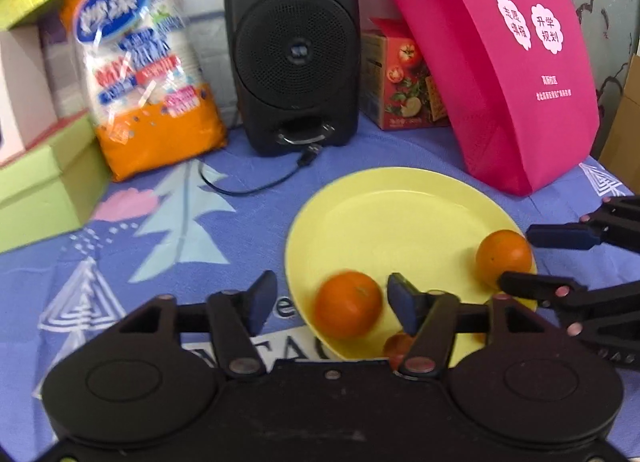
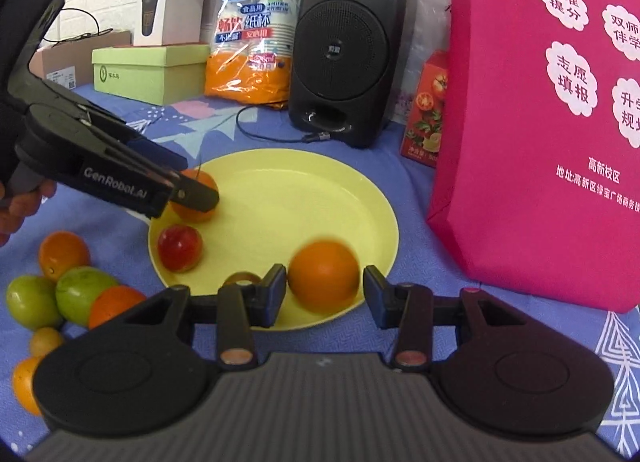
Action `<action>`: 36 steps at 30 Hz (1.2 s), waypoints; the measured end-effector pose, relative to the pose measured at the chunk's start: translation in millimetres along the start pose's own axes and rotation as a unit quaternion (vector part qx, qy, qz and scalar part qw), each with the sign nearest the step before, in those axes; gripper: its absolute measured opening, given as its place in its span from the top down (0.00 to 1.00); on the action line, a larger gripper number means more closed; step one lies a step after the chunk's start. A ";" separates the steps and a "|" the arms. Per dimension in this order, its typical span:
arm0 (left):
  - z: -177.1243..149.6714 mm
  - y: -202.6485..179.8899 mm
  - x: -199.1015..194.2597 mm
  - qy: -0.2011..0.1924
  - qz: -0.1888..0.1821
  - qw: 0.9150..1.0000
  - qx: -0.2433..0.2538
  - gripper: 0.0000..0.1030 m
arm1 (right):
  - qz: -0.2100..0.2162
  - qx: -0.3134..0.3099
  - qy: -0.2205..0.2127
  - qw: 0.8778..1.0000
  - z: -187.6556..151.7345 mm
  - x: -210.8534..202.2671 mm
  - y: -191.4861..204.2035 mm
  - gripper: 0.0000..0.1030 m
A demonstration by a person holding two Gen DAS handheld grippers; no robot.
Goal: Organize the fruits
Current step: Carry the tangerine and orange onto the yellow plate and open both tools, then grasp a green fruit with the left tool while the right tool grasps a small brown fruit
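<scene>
A yellow plate (image 1: 400, 214) (image 2: 288, 198) lies on the blue cloth. My left gripper (image 1: 332, 302) is open, with an orange (image 1: 347, 304) (image 2: 196, 198) loose between its fingers at the plate's near rim. My right gripper (image 2: 325, 294) is open around a second orange (image 2: 324, 281) (image 1: 503, 256) on the plate's edge; neither pad visibly presses it. It also shows from the side in the left wrist view (image 1: 516, 260). A small red fruit (image 2: 179, 247) (image 1: 398, 344) sits on the plate. More oranges (image 2: 63, 254) and green fruits (image 2: 82, 293) lie on the cloth left of the plate.
Behind the plate stand a black speaker (image 1: 291, 46) with a cable (image 1: 248, 188), an orange bag of paper cups (image 1: 144, 66), a red carton (image 1: 404, 78) and a pink tote bag (image 1: 508, 62). Green boxes (image 1: 44, 178) stand at the left.
</scene>
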State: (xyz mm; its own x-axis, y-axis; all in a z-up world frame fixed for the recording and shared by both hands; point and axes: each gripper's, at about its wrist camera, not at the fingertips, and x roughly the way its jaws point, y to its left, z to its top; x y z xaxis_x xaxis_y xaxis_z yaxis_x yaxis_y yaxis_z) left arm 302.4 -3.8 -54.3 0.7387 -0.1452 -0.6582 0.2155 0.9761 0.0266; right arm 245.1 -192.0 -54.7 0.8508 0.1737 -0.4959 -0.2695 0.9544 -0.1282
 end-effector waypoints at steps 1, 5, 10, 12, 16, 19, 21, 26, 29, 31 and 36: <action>-1.8 -0.8 -6.2 -0.004 0.003 1.000 0.005 0.39 | -0.003 0.000 -0.004 1.000 0.7 -3.2 0.1 0.59; -10.7 3.4 -36.1 -0.028 0.010 1.000 0.006 0.39 | -0.007 0.011 -0.029 0.999 0.2 -28.3 -2.8 0.59; -36.0 13.0 -76.7 -0.049 0.003 0.999 -0.022 0.39 | -0.001 0.020 -0.051 0.998 -12.8 -65.5 1.0 0.59; -50.1 13.6 -94.3 -0.055 0.003 0.998 -0.031 0.39 | 0.005 0.022 -0.057 0.998 -20.4 -77.8 6.7 0.59; -81.8 9.0 -127.1 -0.068 0.006 0.997 -0.037 0.39 | 0.023 0.018 -0.056 0.998 -36.7 -94.3 24.8 0.59; -103.7 2.2 -143.4 -0.068 0.004 0.997 -0.037 0.39 | 0.039 0.016 -0.050 0.998 -50.6 -102.7 39.2 0.59; -118.0 -3.4 -151.9 -0.067 0.004 0.997 -0.039 0.39 | 0.049 0.011 -0.043 0.998 -59.2 -106.9 49.2 0.59; -140.5 -18.5 -154.7 -0.058 0.002 0.998 -0.031 0.39 | 0.074 -0.002 -0.030 0.997 -76.7 -116.6 71.2 0.59; -145.0 -25.3 -147.4 -0.050 0.006 0.998 -0.022 0.39 | 0.079 -0.019 -0.022 0.996 -81.6 -119.9 81.5 0.59; -147.2 -27.8 -142.1 -0.046 0.002 0.999 -0.019 0.39 | 0.084 -0.028 -0.018 0.996 -83.0 -120.4 85.6 0.59; -147.5 -28.4 -124.4 -0.032 0.010 0.999 -0.015 0.40 | 0.072 -0.044 0.002 0.996 -84.9 -107.1 94.2 0.59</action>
State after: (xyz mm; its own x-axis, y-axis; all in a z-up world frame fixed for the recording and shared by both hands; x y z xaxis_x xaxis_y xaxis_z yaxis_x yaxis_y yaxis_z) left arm 110.1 10.4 -84.1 0.7817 -0.1344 -0.6090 0.1811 0.9833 0.0155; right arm 90.3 -141.4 -86.5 0.7986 0.3056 -0.5186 -0.4268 0.8950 -0.1298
